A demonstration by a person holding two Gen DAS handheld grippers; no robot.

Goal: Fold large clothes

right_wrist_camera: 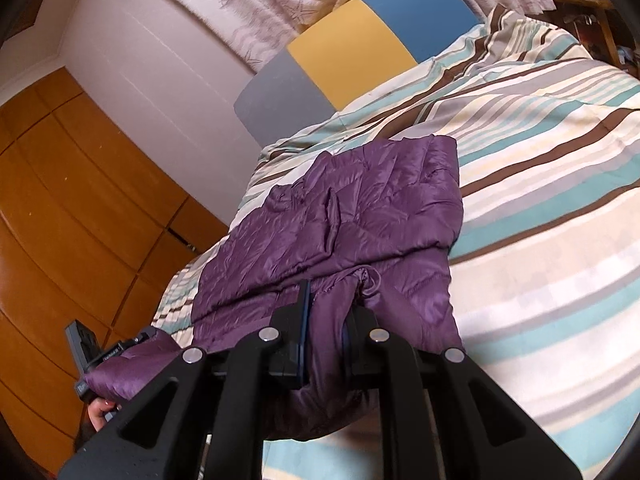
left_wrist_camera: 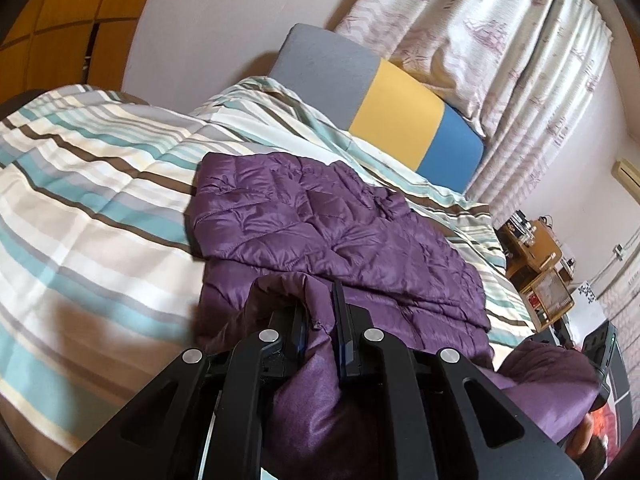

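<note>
Clamping the near hem of a purple quilted jacket (left_wrist_camera: 332,232), the left gripper (left_wrist_camera: 320,320) has its two fingers closed on a bunched fold of the fabric, which fills the gap between them and spills back over the gripper body. The right gripper (right_wrist_camera: 326,304) does the same at the other near corner, its fingers pinched on a gathered ridge of the same hem, and in the right wrist view the left tool shows at the lower left edge with cloth draped over it, so the two grips stand apart along one edge and neither is plainly nearer the garment. From both grips the jacket (right_wrist_camera: 352,216) runs straight ahead, lying flat on the striped duvet (left_wrist_camera: 92,184) with its long axis pointing away toward the headboard (left_wrist_camera: 396,116) of grey, yellow and blue panels. Its far end looks square and already doubled, well short of the headboard. The held edge appears lifted off the bed while the rest lies down, so the coming fold likely means carrying both corners forward together along that axis and laying them on the far end. Beyond hang patterned curtains (left_wrist_camera: 500,40), with a wooden wardrobe (right_wrist_camera: 72,208) to one side.
</note>
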